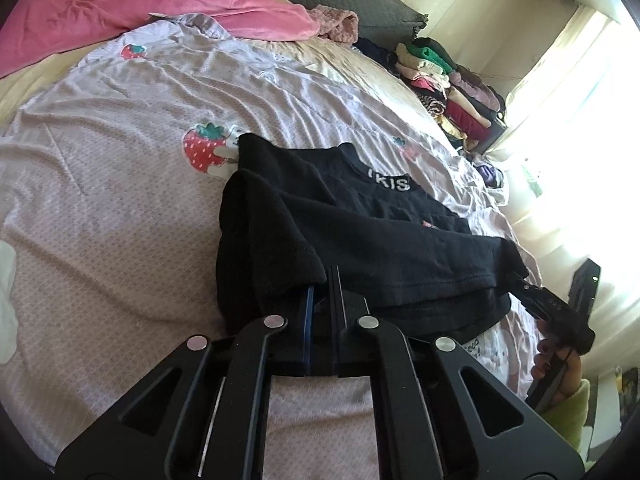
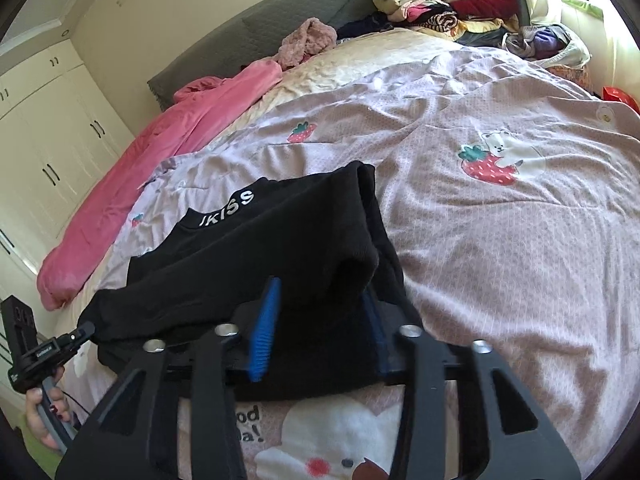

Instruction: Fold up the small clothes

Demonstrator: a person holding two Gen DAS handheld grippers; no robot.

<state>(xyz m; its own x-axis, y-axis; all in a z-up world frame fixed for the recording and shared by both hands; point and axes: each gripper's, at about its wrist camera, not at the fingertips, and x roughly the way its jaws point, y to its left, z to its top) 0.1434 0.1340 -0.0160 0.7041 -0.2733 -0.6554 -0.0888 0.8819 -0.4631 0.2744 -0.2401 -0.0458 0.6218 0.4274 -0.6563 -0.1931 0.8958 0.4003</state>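
A small black top (image 1: 360, 232) with white "JKISS" lettering at the collar lies partly folded on the pink strawberry bedspread (image 1: 120, 208). My left gripper (image 1: 320, 292) is shut on its folded left edge, which drapes over the fingertips. In the right wrist view the same top (image 2: 260, 248) lies ahead. My right gripper (image 2: 320, 320) is open, its blue-padded fingers (image 2: 264, 328) straddling the top's right fold, which lies between the jaws. The right gripper also shows in the left wrist view (image 1: 520, 280) at the top's far corner, and the left gripper in the right wrist view (image 2: 86, 330).
A pink blanket (image 2: 160, 132) lies along the far side of the bed by a grey headboard (image 2: 280, 24). A stack of folded clothes (image 2: 444, 0) sits at the bed's corner near the bright window. White wardrobes (image 2: 44, 128) stand at the left.
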